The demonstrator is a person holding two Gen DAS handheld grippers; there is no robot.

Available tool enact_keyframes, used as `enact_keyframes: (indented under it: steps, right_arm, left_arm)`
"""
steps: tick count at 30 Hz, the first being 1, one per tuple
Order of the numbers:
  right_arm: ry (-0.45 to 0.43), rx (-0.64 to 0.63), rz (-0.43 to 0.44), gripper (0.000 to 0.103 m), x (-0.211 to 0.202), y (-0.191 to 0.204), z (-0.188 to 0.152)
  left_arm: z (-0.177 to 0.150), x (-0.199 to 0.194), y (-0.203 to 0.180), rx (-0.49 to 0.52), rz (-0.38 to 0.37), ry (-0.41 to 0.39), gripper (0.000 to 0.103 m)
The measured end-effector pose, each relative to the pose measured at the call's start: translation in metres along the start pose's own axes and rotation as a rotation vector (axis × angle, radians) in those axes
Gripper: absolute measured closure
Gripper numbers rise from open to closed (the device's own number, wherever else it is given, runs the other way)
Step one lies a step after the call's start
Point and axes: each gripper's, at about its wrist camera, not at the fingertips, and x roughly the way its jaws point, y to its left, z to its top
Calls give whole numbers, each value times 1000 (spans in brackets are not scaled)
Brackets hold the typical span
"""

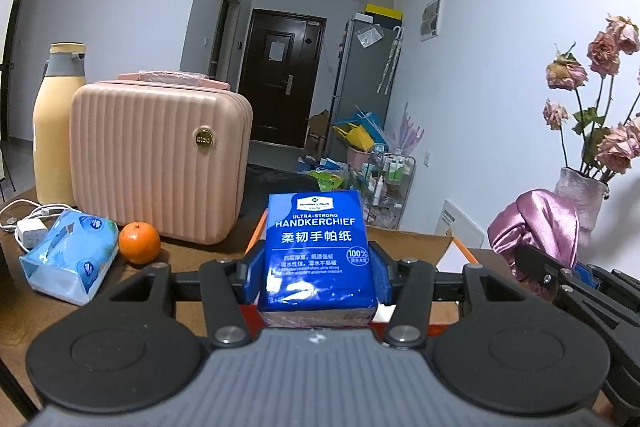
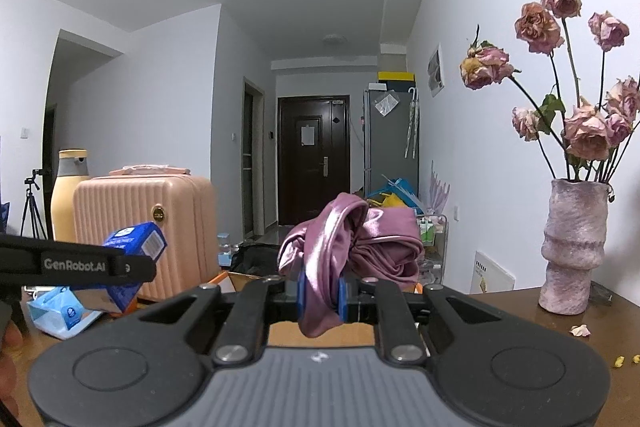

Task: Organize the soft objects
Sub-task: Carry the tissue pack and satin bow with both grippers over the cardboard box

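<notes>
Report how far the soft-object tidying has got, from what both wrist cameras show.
Done: nothing visibly stowed; the cardboard box's inside is hidden. In hand: the left gripper clamps the blue handkerchief tissue pack; the right gripper is shut on the pink satin cloth, both above the box. Left: the light-blue tissue pack lies on the table beside the orange.

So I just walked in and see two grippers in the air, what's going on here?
A person is sorting soft things with a handheld gripper in each hand. The left gripper has its jaws closed on a blue handkerchief pack, held above an open cardboard box on the wooden table. The right gripper pinches a bunched purple satin cloth. A light blue tissue pack lies on the table beside an orange and a pink case.
</notes>
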Motion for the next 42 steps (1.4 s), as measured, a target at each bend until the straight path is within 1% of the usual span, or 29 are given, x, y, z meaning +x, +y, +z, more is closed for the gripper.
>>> enact_keyframes:
  steps: [10, 17, 20, 25, 32, 42]
  right_arm:
    - [22, -7, -17, 88, 30, -3, 6]
    - [54, -13, -31, 88, 56, -6, 9]
    - [75, -15, -37, 88, 68, -8, 10]
    - [139, -8, -48, 88, 92, -12, 8]
    - [199, -20, -40, 88, 115, -14, 1]
    - [289, -22, -24, 88, 140, -19, -17]
  left_arm:
    - [10, 30, 0, -5, 14, -8, 50]
    - [15, 52, -1, 2, 18, -12, 50]
    - [17, 62, -1, 3, 20, -11, 50]
    - [20, 79, -1, 2, 25, -1, 50]
    - [20, 102, -7, 40, 44, 8, 50]
    - [4, 140, -17, 138, 68, 73, 50]
